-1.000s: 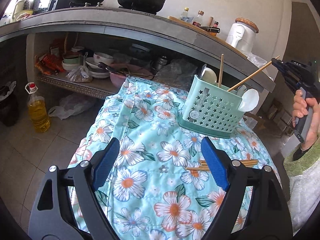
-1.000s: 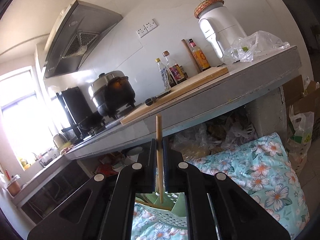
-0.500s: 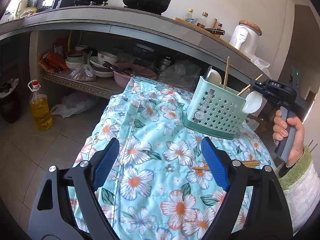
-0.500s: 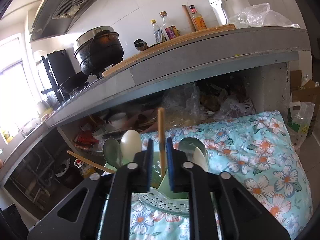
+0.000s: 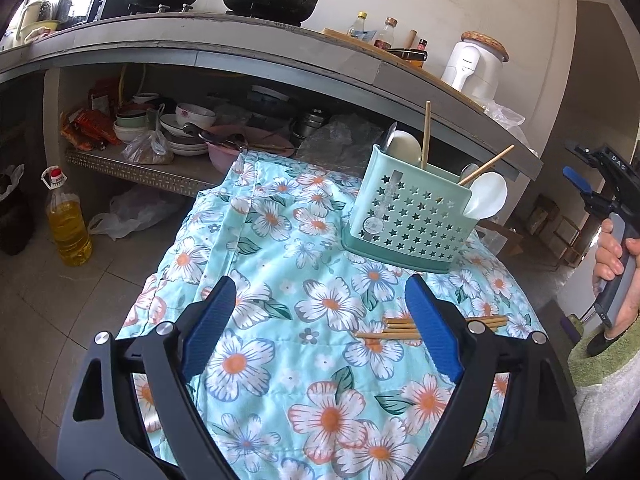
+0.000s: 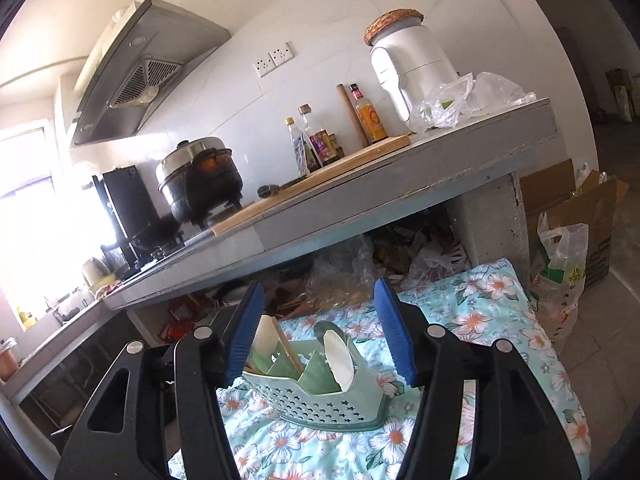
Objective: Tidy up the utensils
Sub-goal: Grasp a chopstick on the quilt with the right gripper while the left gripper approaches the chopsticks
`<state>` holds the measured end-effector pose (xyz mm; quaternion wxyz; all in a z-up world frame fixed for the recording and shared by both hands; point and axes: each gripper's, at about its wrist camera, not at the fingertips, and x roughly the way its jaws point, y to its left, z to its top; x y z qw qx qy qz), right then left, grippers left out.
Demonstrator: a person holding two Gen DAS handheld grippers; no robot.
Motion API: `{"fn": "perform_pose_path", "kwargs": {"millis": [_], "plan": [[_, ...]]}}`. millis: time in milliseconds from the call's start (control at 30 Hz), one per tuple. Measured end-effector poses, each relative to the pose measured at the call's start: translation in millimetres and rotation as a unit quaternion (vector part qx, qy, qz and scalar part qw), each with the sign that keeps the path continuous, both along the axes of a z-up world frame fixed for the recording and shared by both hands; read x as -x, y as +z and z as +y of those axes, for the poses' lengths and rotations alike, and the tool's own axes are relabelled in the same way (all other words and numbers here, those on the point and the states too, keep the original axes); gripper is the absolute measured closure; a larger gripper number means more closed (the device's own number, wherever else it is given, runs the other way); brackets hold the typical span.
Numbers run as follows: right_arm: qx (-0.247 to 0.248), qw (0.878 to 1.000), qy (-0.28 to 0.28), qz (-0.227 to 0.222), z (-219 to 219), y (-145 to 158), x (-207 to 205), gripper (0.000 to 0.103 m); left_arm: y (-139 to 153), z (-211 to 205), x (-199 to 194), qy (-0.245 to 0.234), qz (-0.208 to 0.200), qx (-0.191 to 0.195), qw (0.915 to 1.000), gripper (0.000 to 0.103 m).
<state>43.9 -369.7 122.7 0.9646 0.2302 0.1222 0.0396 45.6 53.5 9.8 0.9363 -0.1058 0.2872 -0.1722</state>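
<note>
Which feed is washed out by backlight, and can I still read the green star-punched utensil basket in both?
Right wrist view: the window at far left blows out to white, dimming the black stove area; the green star-punched plastic utensil basket stays legible between the open right tool. Left wrist view: even light, basket sharp; fisheye bends the grey counter edge.

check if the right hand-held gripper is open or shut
Open: the right hand-held gripper has blue pads spread wide, nothing between them, above the caddy.
</note>
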Motion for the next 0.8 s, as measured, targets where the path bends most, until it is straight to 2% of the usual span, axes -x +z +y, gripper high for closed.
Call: {"fn": "perform_pose_path", "kwargs": {"millis": [100, 233, 333, 533, 667, 800], "plan": [[0.003, 1.0, 0.003, 0.024, -4.2, -10.3, 13.8, 0.046, 1.9, -5.7, 0.5, -0.005, -0.001, -0.003, 1.0, 0.02], [-0.008, 0.996, 0.009, 0.085, -10.8, -42.5, 24.5, 0.046, 1.6, -16.5, -0.5, -0.016, 0.002, -0.007, 0.9999, 0.02], [-0.044, 0.989, 0.015, 0.142, -18.8, -77.6, 29.2, 0.046, 0.8, -26.2, -0.9, -0.026, 0.007, -0.01, 0.9996, 0.02], [-0.093, 0.97, 0.024, 0.226, -21.7, -135.2, 41.0, 0.046, -4.1, -53.7, 1.2, -0.066, 0.025, -0.018, 0.9974, 0.02], [-0.1, 0.963, 0.026, 0.247, -21.3, -154.0, 46.0, 0.046, -14.2, -79.1, 2.7, -0.112, 0.055, -0.011, 0.9921, 0.024], [-0.069, 0.963, 0.048, 0.256, -20.6, -152.9, 34.4, 0.046, -30.9, -106.6, -1.1, -0.164, 0.103, 0.008, 0.9811, 0.035]]}}
